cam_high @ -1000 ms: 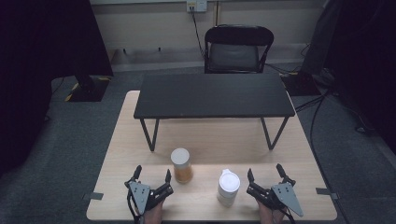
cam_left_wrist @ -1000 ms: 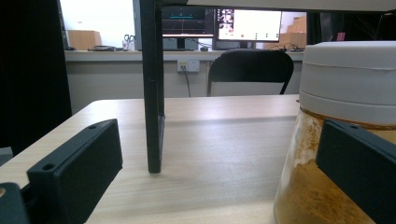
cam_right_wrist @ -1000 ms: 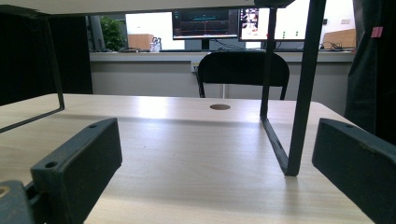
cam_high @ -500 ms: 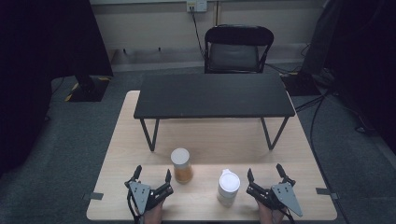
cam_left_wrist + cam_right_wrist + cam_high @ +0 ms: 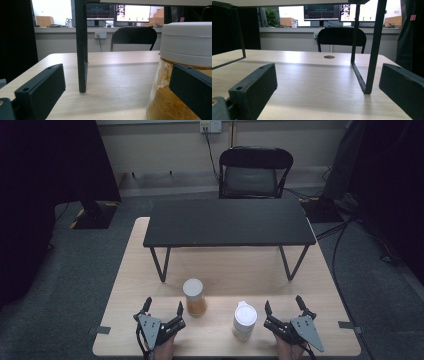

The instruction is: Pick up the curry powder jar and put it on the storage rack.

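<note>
Both grippers rest at the near edge of the wooden table [image 5: 125,285], jaws spread wide and holding nothing. From the high view, the left gripper [image 5: 162,308] lies near the left corner, with the jar of orange powder [image 5: 194,296] just to the right of its right jaw; I cannot tell whether they touch. In the left gripper view that jar [image 5: 185,72], capped with a white lid [image 5: 187,42], looms at the right behind the right jaw. The right gripper [image 5: 283,304] lies near the right corner, and the white bottle [image 5: 244,320] stands just left of it, apart from its jaws. A low black bench [image 5: 229,222] stands on the far half of the table, and a black chair [image 5: 255,172] sits beyond it.
</note>
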The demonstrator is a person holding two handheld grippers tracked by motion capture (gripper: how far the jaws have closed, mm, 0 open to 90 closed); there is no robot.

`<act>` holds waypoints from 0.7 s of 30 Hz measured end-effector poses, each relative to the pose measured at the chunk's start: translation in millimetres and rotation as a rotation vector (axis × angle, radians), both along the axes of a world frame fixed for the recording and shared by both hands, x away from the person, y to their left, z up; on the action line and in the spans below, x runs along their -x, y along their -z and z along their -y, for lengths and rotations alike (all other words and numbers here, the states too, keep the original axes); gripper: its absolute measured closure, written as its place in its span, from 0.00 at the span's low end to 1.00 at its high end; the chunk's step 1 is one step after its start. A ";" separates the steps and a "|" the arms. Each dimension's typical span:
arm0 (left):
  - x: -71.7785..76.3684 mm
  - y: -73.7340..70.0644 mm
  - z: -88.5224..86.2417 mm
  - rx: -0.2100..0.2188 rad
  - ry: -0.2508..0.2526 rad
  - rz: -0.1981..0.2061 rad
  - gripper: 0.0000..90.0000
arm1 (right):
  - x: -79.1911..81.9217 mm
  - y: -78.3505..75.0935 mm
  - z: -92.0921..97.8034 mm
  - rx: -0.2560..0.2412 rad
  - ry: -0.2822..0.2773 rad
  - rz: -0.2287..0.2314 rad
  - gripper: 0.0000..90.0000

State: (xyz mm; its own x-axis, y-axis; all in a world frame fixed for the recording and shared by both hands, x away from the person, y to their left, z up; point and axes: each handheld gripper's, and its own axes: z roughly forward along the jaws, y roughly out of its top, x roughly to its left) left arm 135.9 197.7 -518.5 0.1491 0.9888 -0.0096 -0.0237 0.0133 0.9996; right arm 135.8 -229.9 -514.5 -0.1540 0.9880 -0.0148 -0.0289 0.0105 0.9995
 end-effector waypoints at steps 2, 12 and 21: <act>0.0 0.0 0.1 0.000 -0.001 0.000 0.00 | 0.0 0.0 0.0 0.000 0.000 0.000 0.00; -0.1 0.6 -4.5 0.027 0.018 0.000 0.00 | 0.0 0.0 -0.1 0.001 0.000 0.000 0.00; 1.2 -1.7 -7.3 0.034 0.035 0.011 0.00 | 0.3 0.0 -0.8 0.000 0.005 0.000 0.00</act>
